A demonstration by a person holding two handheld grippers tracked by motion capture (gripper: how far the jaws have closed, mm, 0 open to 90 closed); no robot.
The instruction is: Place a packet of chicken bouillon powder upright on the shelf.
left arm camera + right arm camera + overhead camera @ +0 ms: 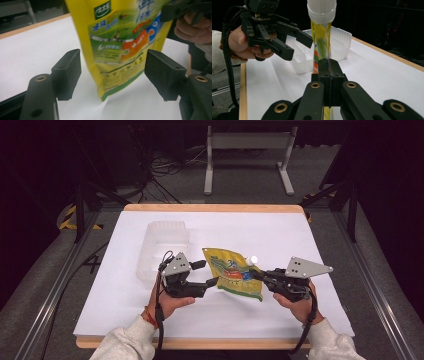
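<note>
A yellow spouted pouch (232, 272) with green and orange print hangs above the white table, its white cap (252, 260) at the top right. My right gripper (254, 273) is shut on the pouch's edge just below the spout. In the right gripper view the closed jaws (328, 67) pinch the thin pouch (320, 37) under the cap (321, 10). My left gripper (208, 273) stands open at the pouch's left edge. In the left gripper view the pouch (120, 42) hangs ahead between the two pads (68, 72), which stay clear of it.
A clear plastic tray (160, 245) lies on the white sheet (300, 235) behind the left gripper, also seen as a tray (342, 42) beyond the pouch. The wooden board edge (210, 208) runs along the far side. A metal stand (247, 142) is on the floor beyond.
</note>
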